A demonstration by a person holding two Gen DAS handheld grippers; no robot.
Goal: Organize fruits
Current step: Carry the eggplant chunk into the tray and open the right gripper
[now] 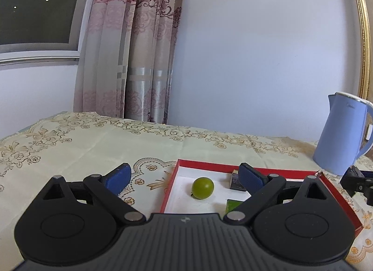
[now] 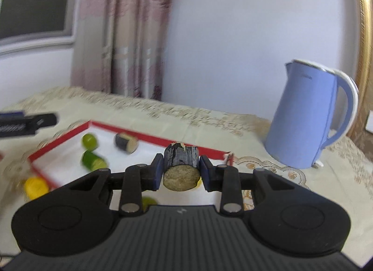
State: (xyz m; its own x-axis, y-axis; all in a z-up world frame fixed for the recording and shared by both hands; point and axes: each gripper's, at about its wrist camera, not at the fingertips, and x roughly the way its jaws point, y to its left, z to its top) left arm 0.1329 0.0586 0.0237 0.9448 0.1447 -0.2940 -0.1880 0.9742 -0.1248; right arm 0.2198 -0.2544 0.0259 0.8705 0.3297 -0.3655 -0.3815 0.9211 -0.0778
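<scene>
right wrist view: dark cane chunk (image 2: pixel 181 162) is clamped in the right tool (image 2: pixel 181 173), over the red tray's (image 2: pixel 130 128) near edge. should be lowered gently onto bare tray floor beside the lime (image 2: pixel 89 141). left tool (image 1: pixel 184 176) is spread wide, nothing held.

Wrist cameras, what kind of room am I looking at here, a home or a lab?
Most likely a home, perhaps a dining corner. A floral curtain hangs beside a window, an embroidered tablecloth covers the table, and a blue electric kettle stands by the red tray.
</scene>
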